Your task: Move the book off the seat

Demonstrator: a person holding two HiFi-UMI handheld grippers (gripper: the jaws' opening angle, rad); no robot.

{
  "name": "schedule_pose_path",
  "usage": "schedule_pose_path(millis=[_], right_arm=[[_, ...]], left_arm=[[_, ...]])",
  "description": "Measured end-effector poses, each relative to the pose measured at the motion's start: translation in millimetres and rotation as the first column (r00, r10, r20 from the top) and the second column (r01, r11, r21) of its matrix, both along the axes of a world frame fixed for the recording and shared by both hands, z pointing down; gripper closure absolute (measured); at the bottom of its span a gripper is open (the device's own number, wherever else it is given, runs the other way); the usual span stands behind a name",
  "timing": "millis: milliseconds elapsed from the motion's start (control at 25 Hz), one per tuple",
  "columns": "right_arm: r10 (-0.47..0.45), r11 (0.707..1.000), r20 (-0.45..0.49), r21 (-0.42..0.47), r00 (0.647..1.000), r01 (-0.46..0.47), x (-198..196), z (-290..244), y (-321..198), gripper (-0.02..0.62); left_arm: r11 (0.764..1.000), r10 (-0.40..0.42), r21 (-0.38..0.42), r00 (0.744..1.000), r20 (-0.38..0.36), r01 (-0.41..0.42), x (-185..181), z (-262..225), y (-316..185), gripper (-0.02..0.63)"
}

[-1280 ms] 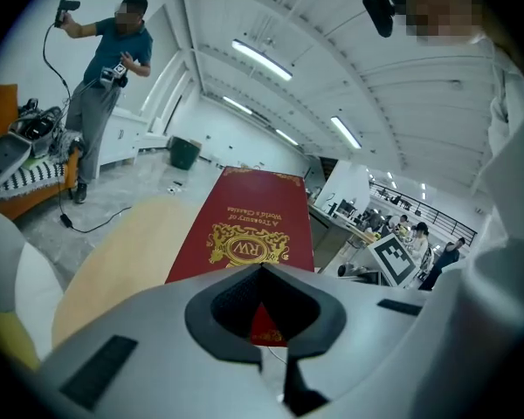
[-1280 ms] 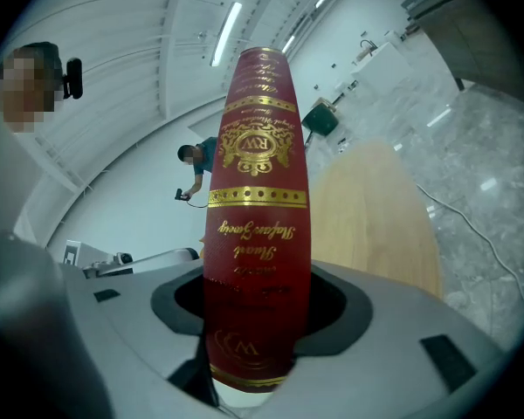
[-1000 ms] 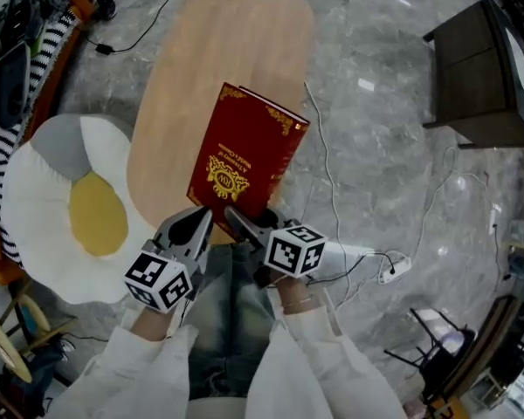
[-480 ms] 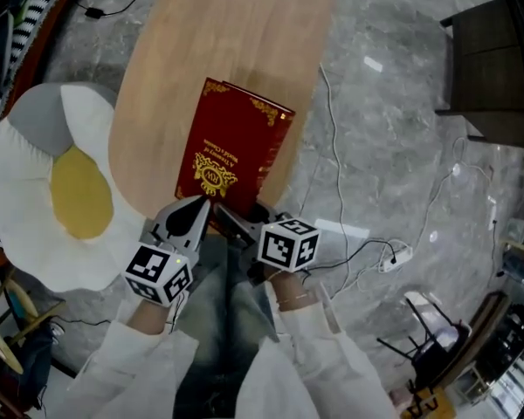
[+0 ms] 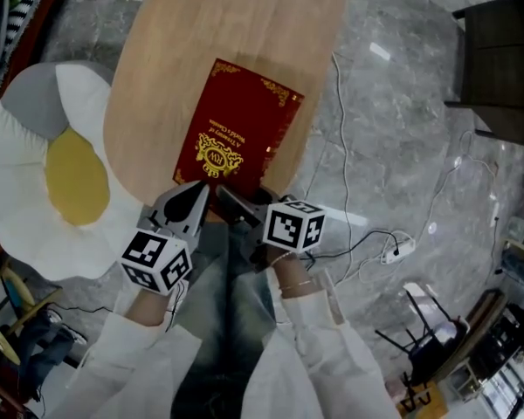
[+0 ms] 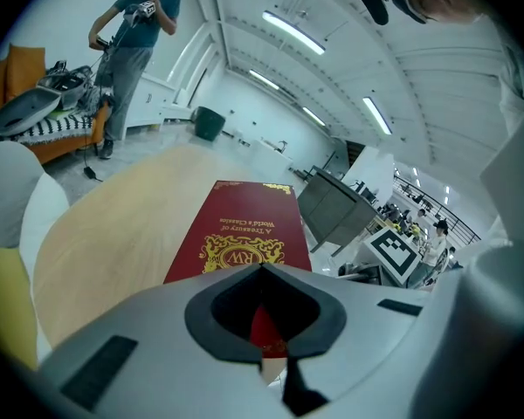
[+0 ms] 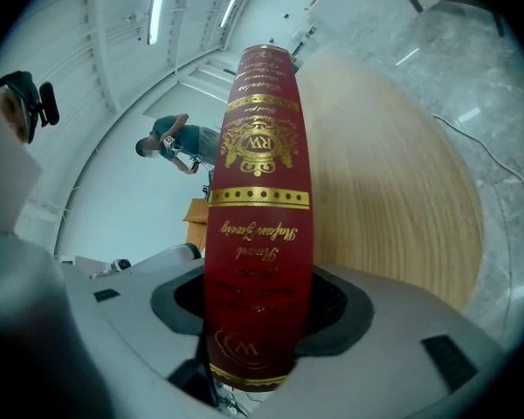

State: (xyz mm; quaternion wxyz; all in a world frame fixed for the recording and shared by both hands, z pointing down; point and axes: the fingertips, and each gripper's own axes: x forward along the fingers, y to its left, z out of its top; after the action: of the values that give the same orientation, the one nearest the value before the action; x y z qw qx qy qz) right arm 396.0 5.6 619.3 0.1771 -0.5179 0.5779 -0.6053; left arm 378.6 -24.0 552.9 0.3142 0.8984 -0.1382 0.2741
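A red hardback book (image 5: 240,133) with gold print lies flat over the near right part of a light wooden oval table (image 5: 183,51), its right edge past the rim. Whether it rests on the wood I cannot tell. My right gripper (image 5: 236,206) is shut on the book's near end at the spine (image 7: 260,199), which fills the space between its jaws. My left gripper (image 5: 195,197) is at the book's near left corner. Its jaws meet tip to tip (image 6: 262,273), and the red cover (image 6: 240,234) shows only through the hollow behind the tips.
A white egg-shaped cushion (image 5: 35,190) with a yellow centre lies left of the table. A dark cabinet (image 5: 498,51) stands at the far right. Cables and a power strip (image 5: 400,250) cross the marble floor. A person (image 6: 135,42) stands far off.
Both grippers and the book have moved a little forward over the wooden table. The right gripper's hold on the book is unchanged.
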Motion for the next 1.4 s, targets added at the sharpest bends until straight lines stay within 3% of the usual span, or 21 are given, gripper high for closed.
schedule_pose_path(millis=[400, 680, 920, 1240, 1400], right_arm=[[0.091, 0.995, 0.184, -0.057, 0.979, -0.081, -0.9, 14.2, -0.8, 0.354], [0.09, 0.983, 0.114, -0.167, 0.989, -0.07, 1.5, 20.7, 5.3, 0.344], [0.038, 0.969, 0.048, -0.245, 0.998, -0.025, -0.6, 30.4, 6.7, 0.307], [-0.005, 0.934, -0.076, -0.356, 0.997, -0.022, 18.3, 40.2, 26.1, 0.25], [-0.06, 0.895, -0.192, -0.445, 0.98, -0.032, 31.2, 49.1, 39.1, 0.232]], left_arm=[[0.998, -0.002, -0.055, 1.0, -0.009, 0.002, 3.3, 4.2, 6.1, 0.6], [0.997, 0.055, -0.062, 0.998, 0.01, -0.054, 6.2, 9.7, 22.2, 0.6], [0.993, 0.1, -0.065, 0.995, 0.023, -0.099, -0.3, 11.6, 24.5, 0.6], [0.992, 0.103, -0.072, 0.994, 0.039, -0.1, 3.0, 13.0, 31.0, 0.6], [0.992, 0.1, -0.075, 0.994, 0.043, -0.097, 5.8, 13.7, 35.9, 0.6]])
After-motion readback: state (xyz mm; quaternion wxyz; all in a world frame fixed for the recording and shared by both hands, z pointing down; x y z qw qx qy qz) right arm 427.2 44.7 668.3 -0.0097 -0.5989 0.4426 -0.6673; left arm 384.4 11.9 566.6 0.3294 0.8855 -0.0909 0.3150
